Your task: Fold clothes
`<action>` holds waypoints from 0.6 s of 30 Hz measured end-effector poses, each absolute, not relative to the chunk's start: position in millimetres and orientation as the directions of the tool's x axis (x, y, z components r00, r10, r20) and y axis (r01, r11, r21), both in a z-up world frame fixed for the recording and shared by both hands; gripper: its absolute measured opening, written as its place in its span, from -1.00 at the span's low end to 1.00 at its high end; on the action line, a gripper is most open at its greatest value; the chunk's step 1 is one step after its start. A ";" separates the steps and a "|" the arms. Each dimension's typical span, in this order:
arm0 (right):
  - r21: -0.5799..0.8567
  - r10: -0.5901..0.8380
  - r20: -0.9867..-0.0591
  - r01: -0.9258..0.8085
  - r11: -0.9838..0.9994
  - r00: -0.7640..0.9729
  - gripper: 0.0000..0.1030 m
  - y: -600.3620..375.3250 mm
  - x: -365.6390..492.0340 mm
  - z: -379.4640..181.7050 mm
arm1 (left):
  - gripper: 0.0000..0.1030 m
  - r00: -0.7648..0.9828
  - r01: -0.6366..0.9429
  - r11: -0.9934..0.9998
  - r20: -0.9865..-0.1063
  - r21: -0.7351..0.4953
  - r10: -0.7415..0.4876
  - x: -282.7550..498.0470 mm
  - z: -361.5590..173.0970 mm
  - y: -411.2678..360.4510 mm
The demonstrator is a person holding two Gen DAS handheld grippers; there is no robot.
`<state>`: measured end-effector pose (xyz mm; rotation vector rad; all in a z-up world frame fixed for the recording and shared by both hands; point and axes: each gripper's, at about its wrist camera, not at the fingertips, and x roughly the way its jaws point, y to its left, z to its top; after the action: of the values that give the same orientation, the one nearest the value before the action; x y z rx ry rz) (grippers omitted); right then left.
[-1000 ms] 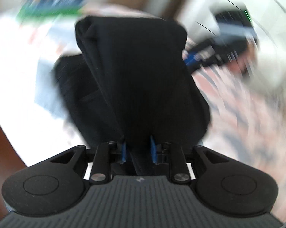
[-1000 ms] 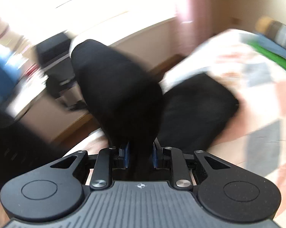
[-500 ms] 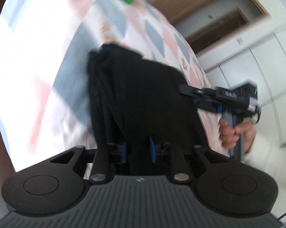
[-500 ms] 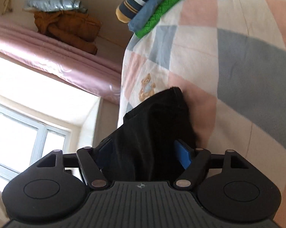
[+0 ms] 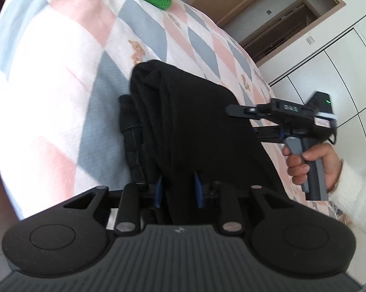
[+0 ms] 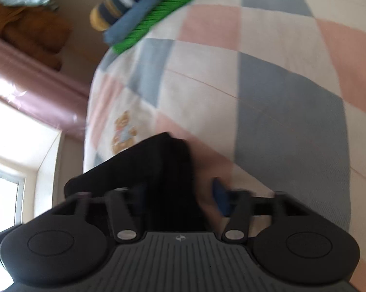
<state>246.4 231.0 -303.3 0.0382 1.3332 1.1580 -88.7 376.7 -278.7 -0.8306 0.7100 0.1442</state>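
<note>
Both grippers have come down w/ the black garment from mid-air onto the bed; a sec ago it hung bunched ahead of each set of jaws w/ the room blurred behind, now it lies folded on the quilt.

Left gripper: blue pads sit either side of the near garment edge, cloth between the jaws. They're opening and the cloth looks slack rather than squeezed, so I read it as let go, not pinched. Garment stretches straight ahead of the jaws as a long folded slab, folded layers showing along its left side.

Right gripper: jaws opening, spread wide. The right blue pad stands clear of the fabric w/ quilt showing in the gap; left pad is lost in blur and dark cloth. The garment corner lies between and just ahead of the jaws, resting on the bed. In the left view this gripper is held by a hand in a white sleeve, off to the right of the garment's far end.

Why so, probably: one gripper per end keeps the fold square while it's laid down; release on both sides suggests this fold is placed.

Stack of folded clothes (green, blue, striped) sits well ahead of the jaws at the far bed edge.
</note>
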 end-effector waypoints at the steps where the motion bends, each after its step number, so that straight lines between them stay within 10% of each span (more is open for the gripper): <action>1: 0.597 0.673 -0.721 -0.641 0.482 -0.165 0.16 224.4 243.7 -294.9 | -0.45 0.756 -0.391 0.691 -0.640 -0.608 -0.136 -93.7 -273.4 372.4; 9: 0.272 0.712 -0.682 -0.845 0.460 0.168 0.14 94.4 180.6 -196.8 | -0.29 0.685 -0.358 0.758 -0.705 -0.545 -0.183 -139.0 -248.4 298.0; 13: 0.235 0.650 -0.756 -0.895 0.380 0.077 -0.28 51.3 122.7 -219.0 | -0.25 0.657 -0.378 0.760 -0.731 -0.529 -0.183 -152.1 -257.2 262.0; 18: 0.153 0.600 -0.794 -0.926 0.345 0.092 -0.31 35.6 81.6 -259.7 | -0.26 0.658 -0.394 0.799 -0.747 -0.454 -0.099 -139.4 -270.7 238.7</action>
<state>81.6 35.6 -259.7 -0.4423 0.9043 1.1891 -139.4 238.7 -270.7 -0.6408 0.8498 0.1807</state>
